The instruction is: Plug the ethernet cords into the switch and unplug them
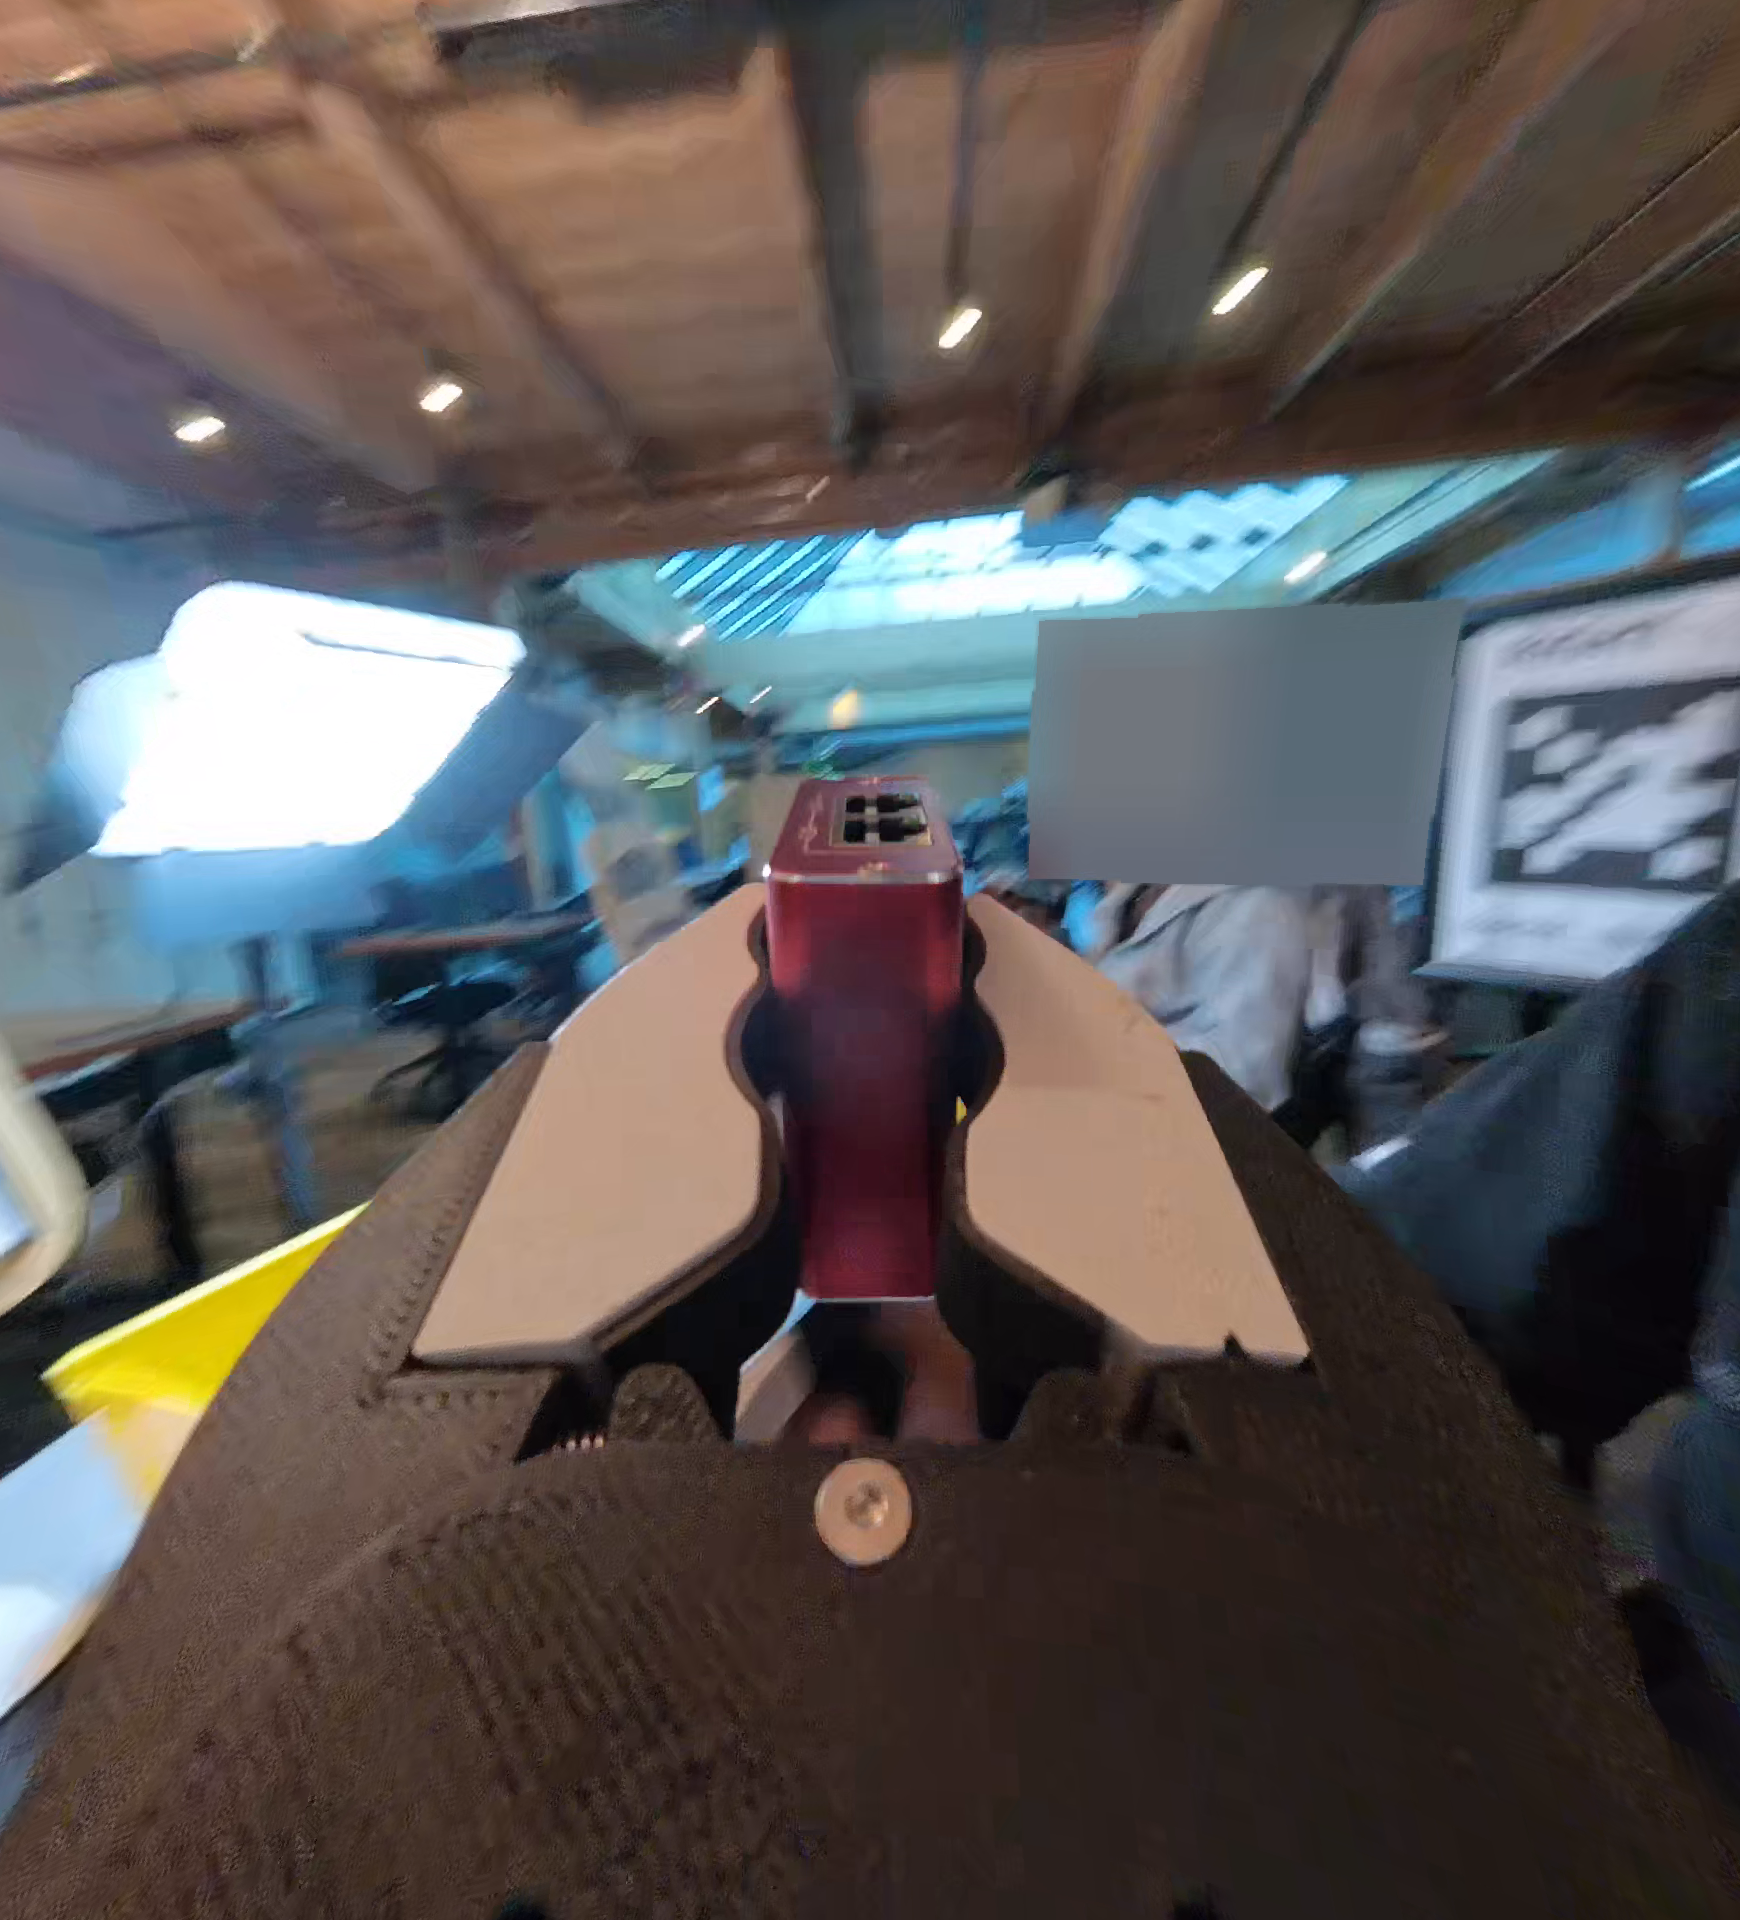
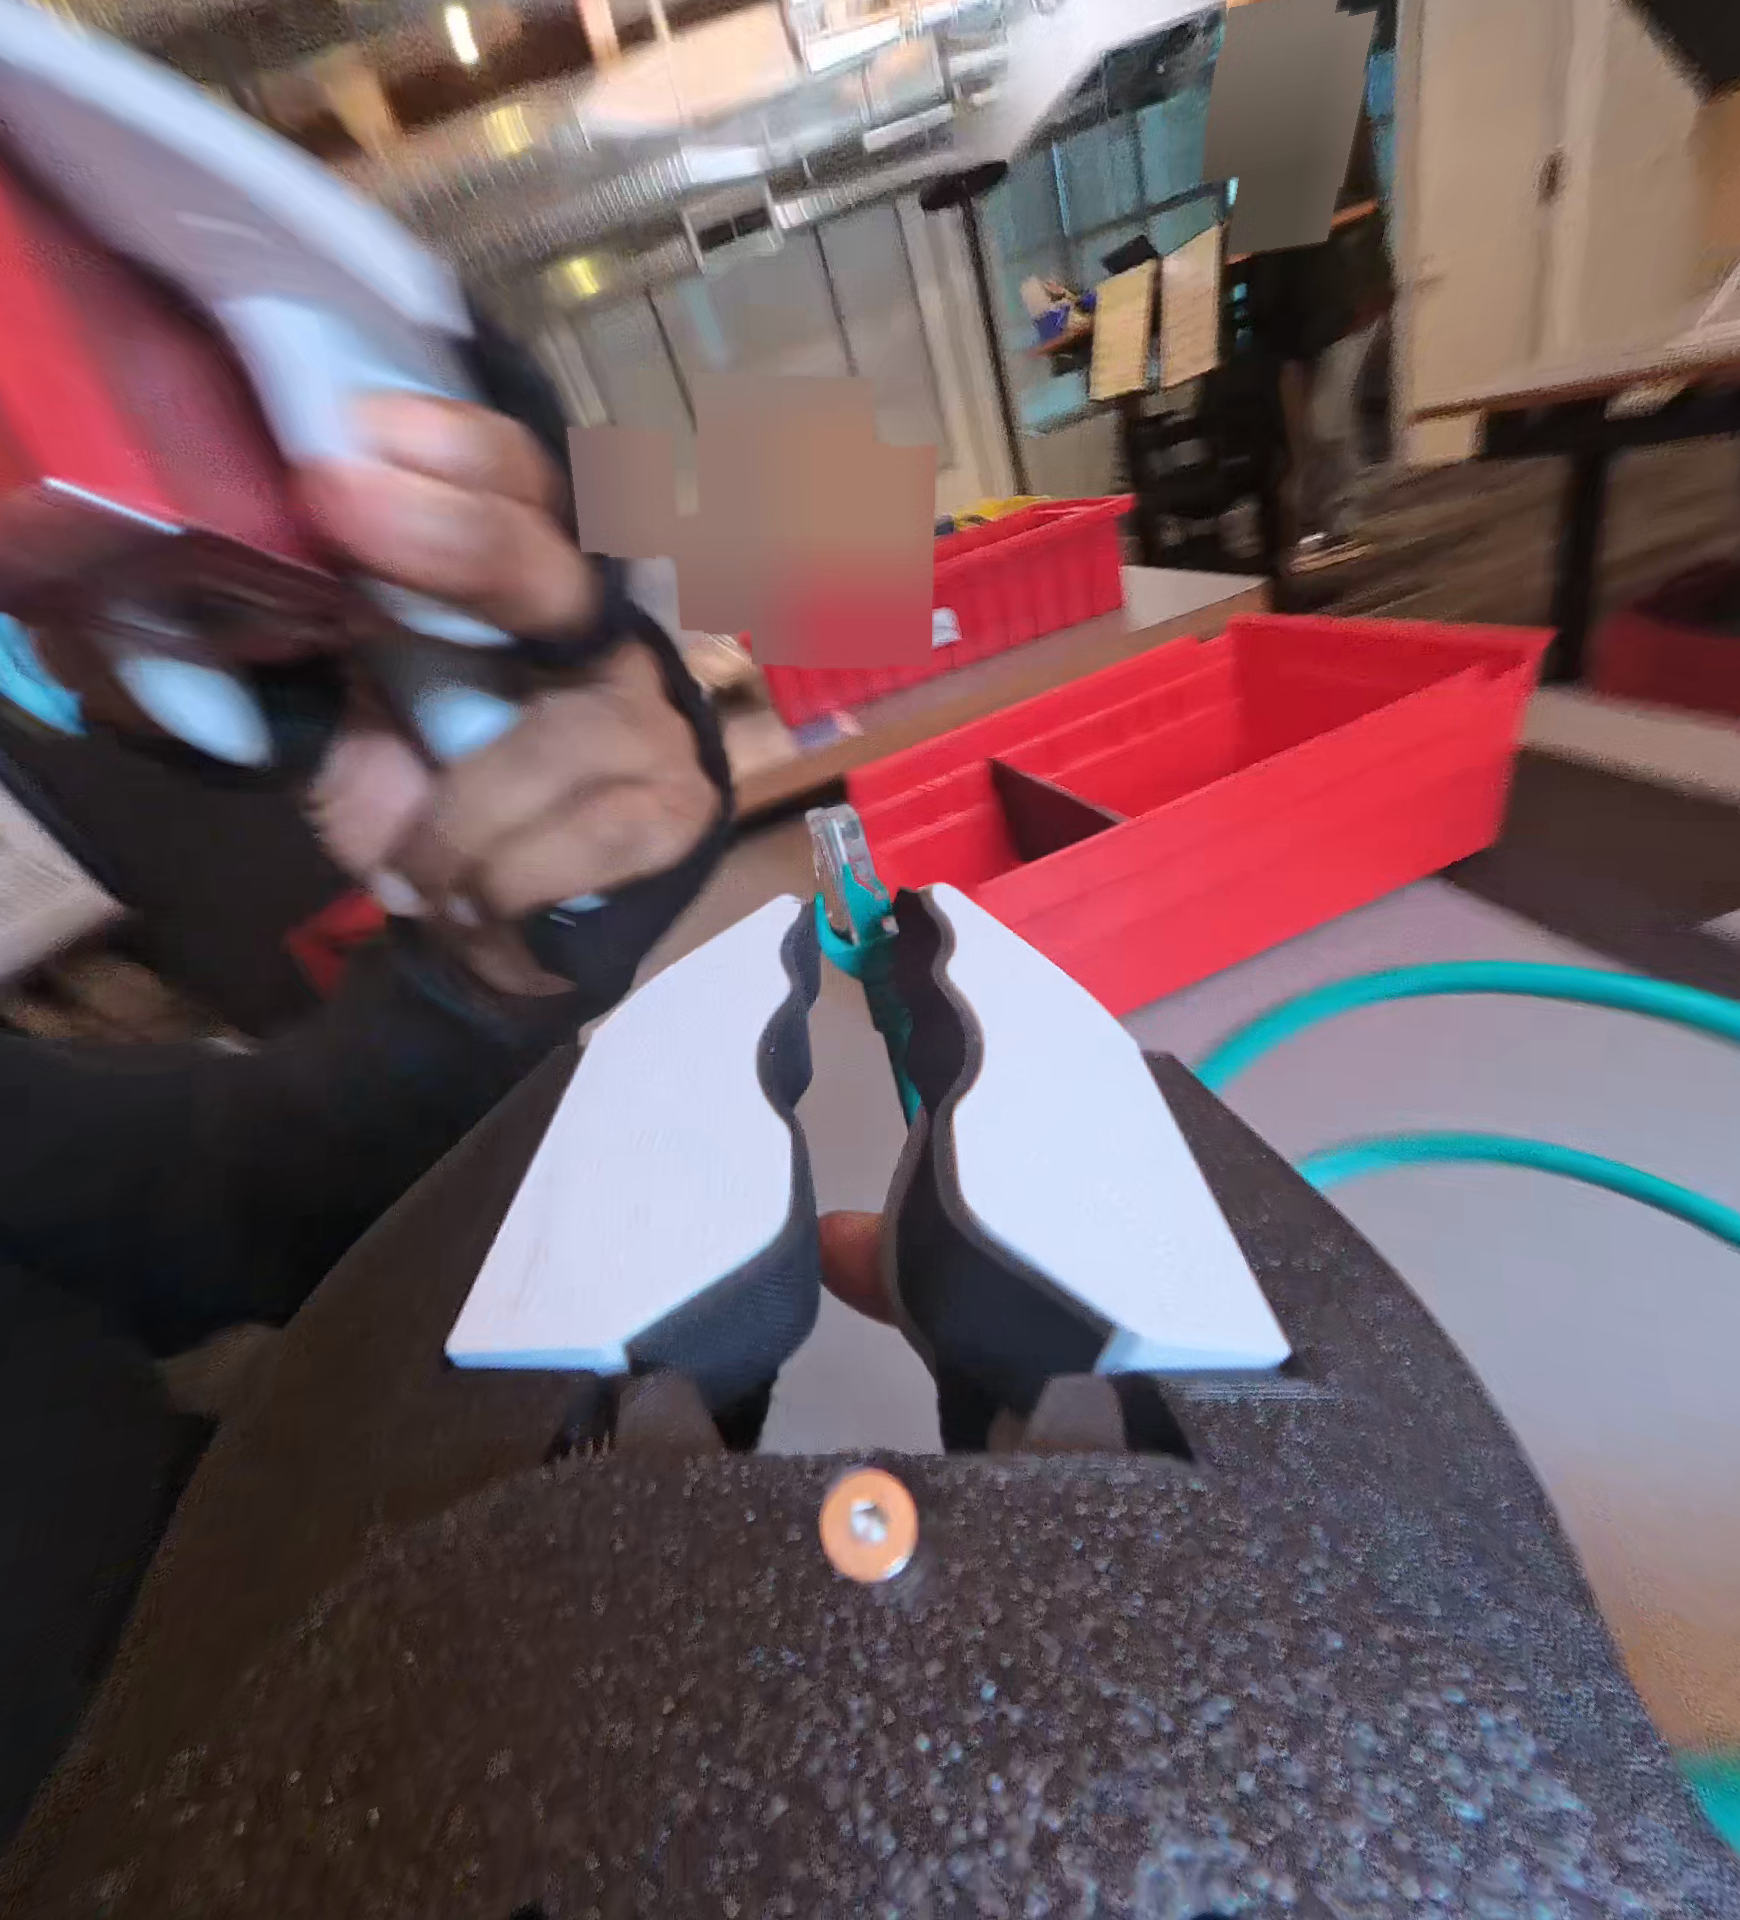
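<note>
Ahead of my right gripper [image 2: 850, 909] lay a pale grey tabletop [image 2: 1468, 1299], and past it a blurred room of glass-fronted partitions and pale cabinets. Over my left gripper [image 1: 864, 914], which was tipped up, ran a brown timber ceiling [image 1: 637, 208] with small round lights, bright windows to its left and a black-and-white patterned board [image 1: 1624, 790] to its right. Only the left wrist view showed the dark red metal switch [image 1: 861, 1049] head-on: my left gripper's white fingers [image 1: 637, 1143] were clamped on its two sides, and its far end, with a block of four dark ports, stuck out beyond the fingertips. Only the right wrist view showed the teal ethernet cord [image 2: 1531, 987]: my right gripper was nearly closed on the teal boot just behind the clear plastic plug [image 2: 838, 847], which pointed forward past the tips, while the cord looped over the tabletop to the gripper's right. In that view my left hand [image 2: 523, 769] and the other gripper, with a red blur above them, hung blurred to the upper left. Ahead and to the right of my right gripper sat an open red plastic bin [image 2: 1261, 831] with a dark divider; I could see nothing inside it. A second red bin [image 2: 1032, 582] stood farther off, its contents unclear.
</note>
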`<state>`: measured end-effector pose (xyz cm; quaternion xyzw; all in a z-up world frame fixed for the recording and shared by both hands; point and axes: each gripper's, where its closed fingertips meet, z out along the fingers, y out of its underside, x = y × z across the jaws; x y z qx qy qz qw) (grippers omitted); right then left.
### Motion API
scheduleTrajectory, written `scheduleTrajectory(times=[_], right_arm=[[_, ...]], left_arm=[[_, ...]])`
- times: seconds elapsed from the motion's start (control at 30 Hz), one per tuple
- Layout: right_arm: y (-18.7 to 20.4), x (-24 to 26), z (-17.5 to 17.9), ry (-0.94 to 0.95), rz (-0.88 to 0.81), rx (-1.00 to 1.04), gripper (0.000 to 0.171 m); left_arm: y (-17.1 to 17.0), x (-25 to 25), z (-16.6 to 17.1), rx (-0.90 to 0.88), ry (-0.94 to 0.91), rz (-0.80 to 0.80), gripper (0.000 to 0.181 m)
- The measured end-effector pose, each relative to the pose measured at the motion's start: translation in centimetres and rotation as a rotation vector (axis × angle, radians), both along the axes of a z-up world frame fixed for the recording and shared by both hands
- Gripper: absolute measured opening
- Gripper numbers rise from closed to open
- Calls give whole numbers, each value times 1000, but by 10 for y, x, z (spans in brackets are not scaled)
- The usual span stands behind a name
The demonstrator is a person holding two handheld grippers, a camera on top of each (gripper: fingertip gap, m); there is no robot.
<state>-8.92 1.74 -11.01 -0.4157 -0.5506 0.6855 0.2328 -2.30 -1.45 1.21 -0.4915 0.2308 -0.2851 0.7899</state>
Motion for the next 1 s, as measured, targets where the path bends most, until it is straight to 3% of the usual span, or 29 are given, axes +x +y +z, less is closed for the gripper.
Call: scheduleTrajectory(times=[0.07, 0.13, 0.3, 0.5, 0.6, 0.8, 1.0], right_arm=[[-4, 3, 3, 23, 77, -152, 13], [-22, 7, 18, 75, 90, -7, 14], [-25, 24, 49, 86, 48, 204, 14], [22, 51, 85, 126, -143, 398, 14], [67, 57, 92, 133, -354, 586, 14], [149, 60, 80, 122, -732, 889, 14], [180, 35, 14, -92, -652, 671, 14]], left_arm=[[-3, 5, 13, 16, 133, 151, 30], [-9, -5, 19, 19, 183, 236, 30], [-8, -66, 18, -74, 38, 312, 30], [3, -81, 1, -155, -1, 295, 30], [11, -77, -6, -167, 18, 305, 29], [25, -70, -22, -214, 51, 306, 30], [27, -74, -27, -240, 23, 296, 29]])
